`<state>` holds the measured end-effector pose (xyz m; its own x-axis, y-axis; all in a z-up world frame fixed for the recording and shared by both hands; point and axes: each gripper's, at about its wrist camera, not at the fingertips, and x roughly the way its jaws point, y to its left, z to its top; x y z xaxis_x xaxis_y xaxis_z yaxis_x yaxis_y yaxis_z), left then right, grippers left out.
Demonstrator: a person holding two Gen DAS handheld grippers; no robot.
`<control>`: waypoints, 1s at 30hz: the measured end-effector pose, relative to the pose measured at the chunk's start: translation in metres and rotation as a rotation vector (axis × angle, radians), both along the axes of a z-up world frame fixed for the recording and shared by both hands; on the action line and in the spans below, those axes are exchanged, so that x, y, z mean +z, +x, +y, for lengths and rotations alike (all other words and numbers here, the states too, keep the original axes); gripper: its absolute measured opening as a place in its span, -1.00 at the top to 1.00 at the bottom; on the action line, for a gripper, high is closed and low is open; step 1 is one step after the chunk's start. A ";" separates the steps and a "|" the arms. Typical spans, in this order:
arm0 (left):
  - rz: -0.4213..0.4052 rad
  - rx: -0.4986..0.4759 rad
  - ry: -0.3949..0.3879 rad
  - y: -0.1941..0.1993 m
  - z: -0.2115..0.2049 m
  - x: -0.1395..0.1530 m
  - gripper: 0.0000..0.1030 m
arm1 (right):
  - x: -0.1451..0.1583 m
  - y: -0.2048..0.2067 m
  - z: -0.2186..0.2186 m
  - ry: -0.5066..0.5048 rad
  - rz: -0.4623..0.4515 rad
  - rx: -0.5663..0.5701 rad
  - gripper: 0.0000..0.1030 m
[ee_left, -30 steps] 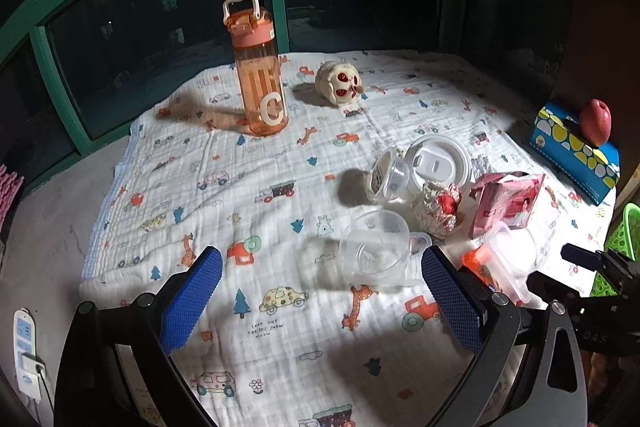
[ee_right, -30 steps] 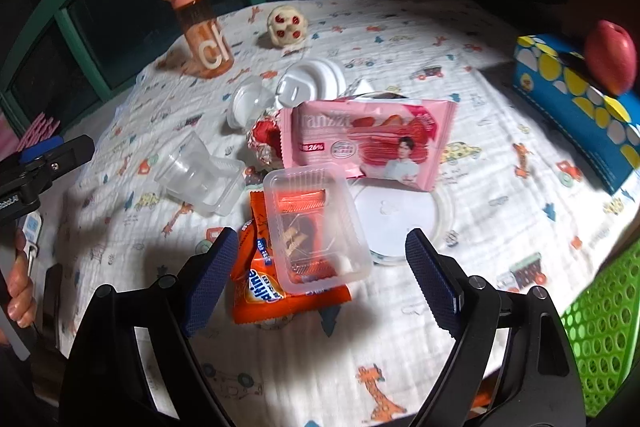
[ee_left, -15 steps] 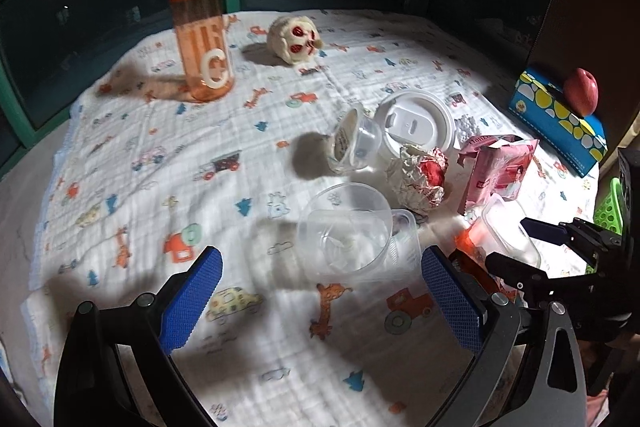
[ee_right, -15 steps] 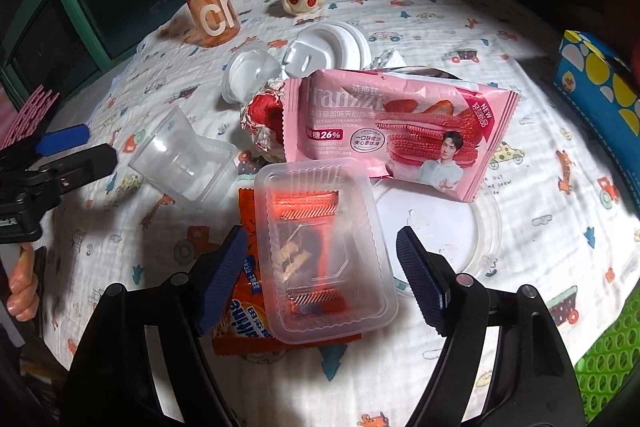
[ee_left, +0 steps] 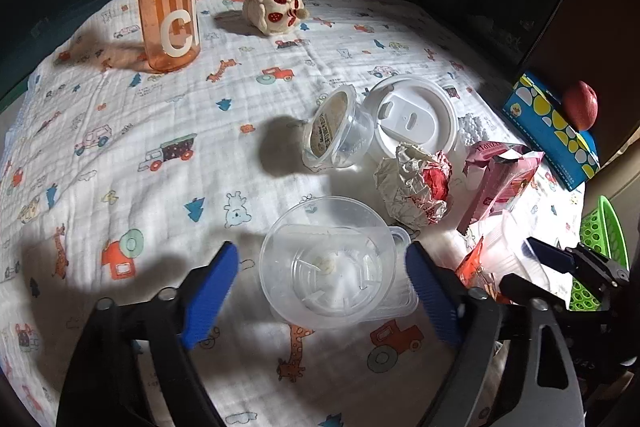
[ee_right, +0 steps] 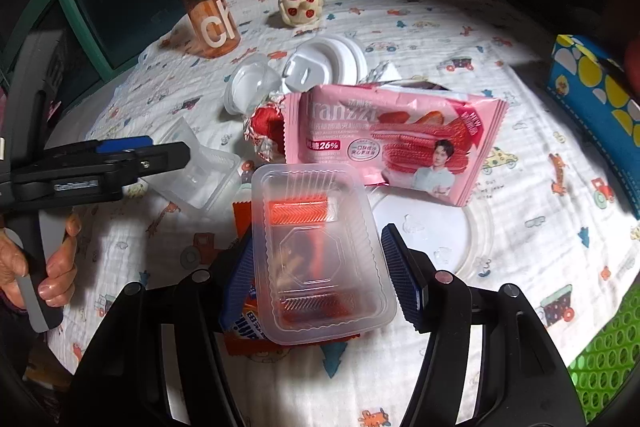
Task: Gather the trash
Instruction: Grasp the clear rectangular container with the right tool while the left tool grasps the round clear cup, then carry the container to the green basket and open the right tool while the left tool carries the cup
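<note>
While the left tongs point(ee_left: 322, 277) close around a clear round cup point(ee_left: 328, 261) near the table's front edge, their blue pads still stand clear of its rim, so nothing is gripped. Toward the front right corner the right tongs point(ee_right: 316, 265) narrow on a clear rectangular tray point(ee_right: 320, 251) lying on an orange wrapper point(ee_right: 244, 327); the left pad looks against the tray's wall, the right one just off it. Behind lie a pink snack bag point(ee_right: 392, 143) and crumpled foil point(ee_left: 412, 187)
</note>
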<state>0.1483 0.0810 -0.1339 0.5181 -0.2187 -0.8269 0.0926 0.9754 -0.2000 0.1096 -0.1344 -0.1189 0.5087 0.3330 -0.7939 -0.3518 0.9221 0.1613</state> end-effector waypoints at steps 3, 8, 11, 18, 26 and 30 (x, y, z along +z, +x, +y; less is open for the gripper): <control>0.004 -0.005 -0.004 0.001 -0.001 -0.003 -0.32 | 0.007 -0.003 -0.005 0.005 -0.017 -0.014 -0.18; -0.009 -0.003 -0.012 -0.004 -0.001 0.001 -0.19 | 0.020 -0.012 -0.015 0.014 -0.051 -0.043 -0.18; -0.031 0.000 -0.006 -0.010 -0.002 0.010 -0.18 | 0.027 -0.019 -0.024 0.022 -0.068 -0.064 -0.18; -0.130 -0.042 0.002 -0.028 -0.017 0.051 -0.18 | 0.041 -0.036 -0.050 0.045 -0.095 -0.133 -0.18; -0.195 -0.141 -0.026 -0.036 -0.063 0.086 -0.18 | 0.058 -0.055 -0.099 0.035 -0.142 -0.252 -0.18; -0.202 -0.204 -0.039 -0.037 -0.096 0.091 -0.18 | 0.064 -0.066 -0.136 0.017 -0.159 -0.345 -0.18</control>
<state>0.1109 -0.0146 -0.0429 0.6132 -0.3651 -0.7005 0.3277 0.9245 -0.1950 0.0439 -0.2706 -0.0553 0.7098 0.1334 -0.6917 -0.0435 0.9883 0.1460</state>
